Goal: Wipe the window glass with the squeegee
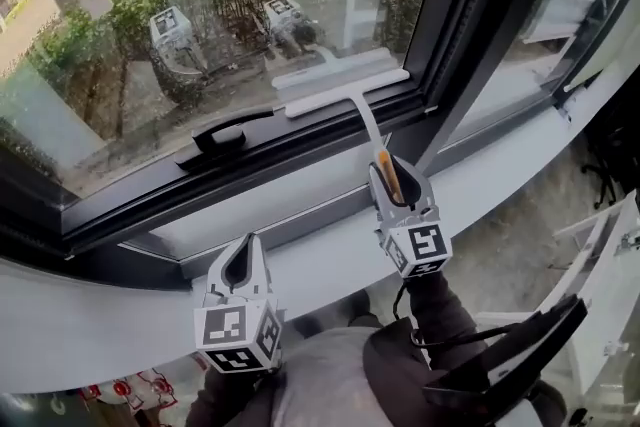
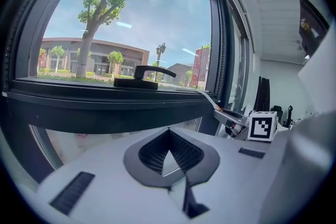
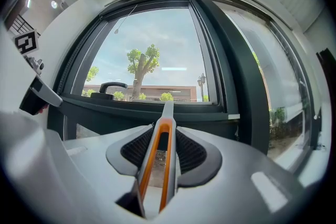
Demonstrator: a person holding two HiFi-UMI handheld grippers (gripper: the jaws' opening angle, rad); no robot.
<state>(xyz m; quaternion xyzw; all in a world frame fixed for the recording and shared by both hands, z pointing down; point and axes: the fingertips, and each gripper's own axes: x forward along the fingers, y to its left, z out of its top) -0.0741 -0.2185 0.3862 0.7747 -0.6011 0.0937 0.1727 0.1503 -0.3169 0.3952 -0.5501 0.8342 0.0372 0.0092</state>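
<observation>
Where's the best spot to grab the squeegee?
Grip the squeegee by its long thin handle, coming from below, as the right gripper does. The handle sticks straight back from the wide blade, leaving the blade free at the glass.

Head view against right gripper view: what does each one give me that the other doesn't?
Head view only: the white squeegee blade lying low on the window glass. Right gripper view only: the blue sky above the street. Both: the right gripper shut on the grey-and-orange squeegee handle, and the black window handle.
</observation>
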